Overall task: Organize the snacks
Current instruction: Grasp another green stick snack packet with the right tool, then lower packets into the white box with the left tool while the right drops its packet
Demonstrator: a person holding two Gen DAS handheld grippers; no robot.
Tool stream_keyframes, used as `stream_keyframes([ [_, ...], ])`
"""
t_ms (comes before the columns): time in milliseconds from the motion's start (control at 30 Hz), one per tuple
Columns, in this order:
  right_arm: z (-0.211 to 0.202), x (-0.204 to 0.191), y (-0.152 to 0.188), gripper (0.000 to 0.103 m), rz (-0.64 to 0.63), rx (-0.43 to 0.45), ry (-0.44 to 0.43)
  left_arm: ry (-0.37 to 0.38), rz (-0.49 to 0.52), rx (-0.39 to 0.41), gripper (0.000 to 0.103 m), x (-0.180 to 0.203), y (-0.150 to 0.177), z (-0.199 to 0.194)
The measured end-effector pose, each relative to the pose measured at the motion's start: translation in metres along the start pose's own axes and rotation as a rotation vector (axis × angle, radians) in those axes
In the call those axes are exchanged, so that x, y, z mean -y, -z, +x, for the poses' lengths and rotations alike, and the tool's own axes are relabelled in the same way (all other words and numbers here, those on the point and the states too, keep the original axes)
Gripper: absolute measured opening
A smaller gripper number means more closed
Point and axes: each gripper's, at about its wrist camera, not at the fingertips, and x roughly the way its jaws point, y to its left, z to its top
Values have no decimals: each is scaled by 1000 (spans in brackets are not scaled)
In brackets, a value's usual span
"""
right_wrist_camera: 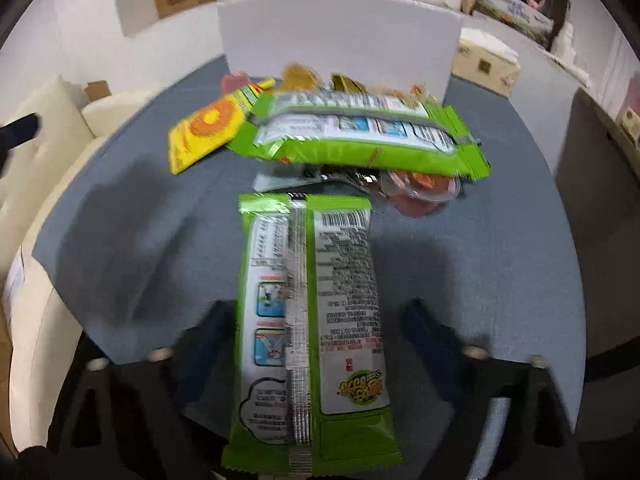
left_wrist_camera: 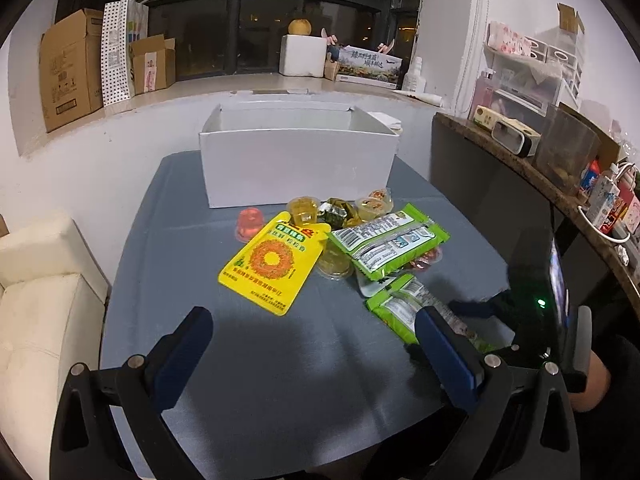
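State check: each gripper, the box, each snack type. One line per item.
left gripper: open, empty, above the table
right gripper: open, straddling the near green packet, not clamped
white box: open top; contents not visible
near green packet: flat on the table, seam side up
far green packet: sealed, lying on the pile
yellow pouch: sealed, flat
jelly cups: sealed, around the pile

Bare tablecloth [left_wrist_camera: 280,360] lies between the left gripper [left_wrist_camera: 316,344] fingers; snack pile [left_wrist_camera: 340,236] blocks at twelve o'clock, white box [left_wrist_camera: 296,164] behind it.
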Motion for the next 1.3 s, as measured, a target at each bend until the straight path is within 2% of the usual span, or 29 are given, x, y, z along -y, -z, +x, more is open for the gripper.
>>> stream_keyframes([
  [100,-6,4,4,63,18,-6,-35,31,21,-7,103,3,-5,5],
  [233,-21,16,13,62,60,-9,-110,89,69,-23,103,11,-15,16],
  [400,-57,33,34,62,96,43,-130,172,201,-59,103,28,-32,40],
  [467,-70,42,39,62,125,73,-129,190,257,-77,103,35,-40,53],
  [533,-84,54,42,62,157,105,-108,175,323,-86,103,45,-50,68],
  [667,-106,75,48,62,214,155,-84,223,435,-115,103,62,-67,95],
  [767,-116,88,52,62,241,171,-61,237,562,-165,103,78,-76,123],
  [900,-126,103,58,62,273,185,-51,257,670,-232,103,87,-77,155],
  [1100,-124,116,59,62,305,182,-34,319,710,-299,102,93,-77,181],
  [1167,-120,119,58,62,308,179,-33,327,701,-344,91,94,-76,191],
  [1200,-121,119,59,62,309,178,-34,309,708,-328,89,94,-75,191],
  [1267,-120,119,58,62,308,176,-38,321,684,-328,84,91,-80,191],
  [1300,-120,118,58,62,305,177,-40,328,663,-330,77,89,-83,191],
])
